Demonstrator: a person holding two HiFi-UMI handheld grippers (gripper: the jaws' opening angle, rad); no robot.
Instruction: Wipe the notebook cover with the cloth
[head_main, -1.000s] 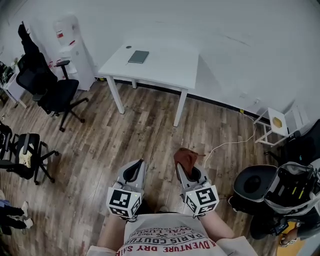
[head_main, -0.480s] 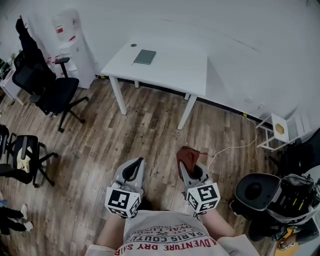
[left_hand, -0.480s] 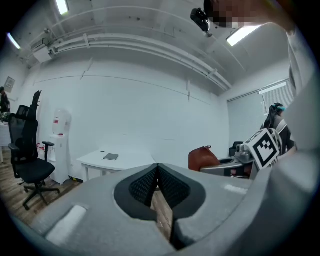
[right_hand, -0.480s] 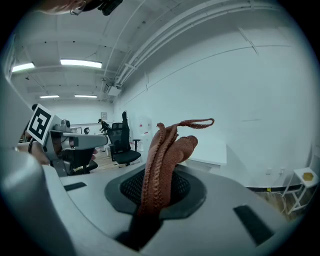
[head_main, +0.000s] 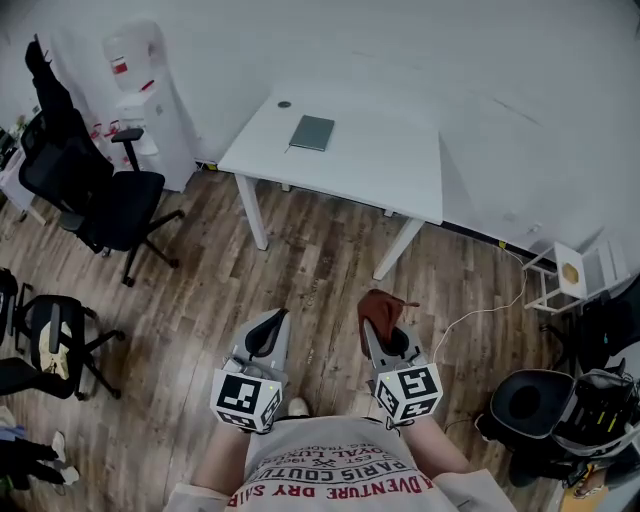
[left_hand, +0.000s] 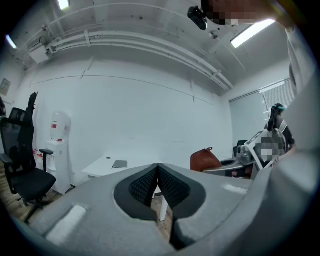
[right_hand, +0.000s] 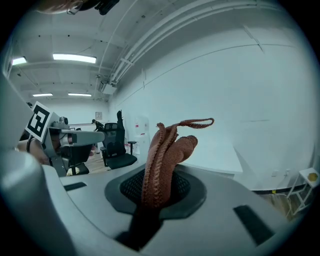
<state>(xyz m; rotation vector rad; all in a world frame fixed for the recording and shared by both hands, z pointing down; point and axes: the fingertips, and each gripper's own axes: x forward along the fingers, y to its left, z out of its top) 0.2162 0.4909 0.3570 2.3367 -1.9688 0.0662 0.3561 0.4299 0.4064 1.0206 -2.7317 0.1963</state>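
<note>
both well short of the white table (head_main: 385, 172) bearing the grey notebook (head_main: 312, 132), the left gripper (head_main: 272, 322) is closed empty and the right gripper (right_hand: 158, 186) pinches the brown cloth (right_hand: 167, 150), whose loose folds might slip out en route.

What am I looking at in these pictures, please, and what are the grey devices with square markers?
No robot here: a person stands on a wooden floor holding a two-jaw gripper in each hand. The overhead picture comes from a camera on the person's head, looking down; the other two come from cameras riding on each gripper, looking along its jaws. The left gripper is shut and empty. The right gripper is clamped on a brown cloth. Ahead stands a white table with a grey notebook lying on it, not yet reached.
</note>
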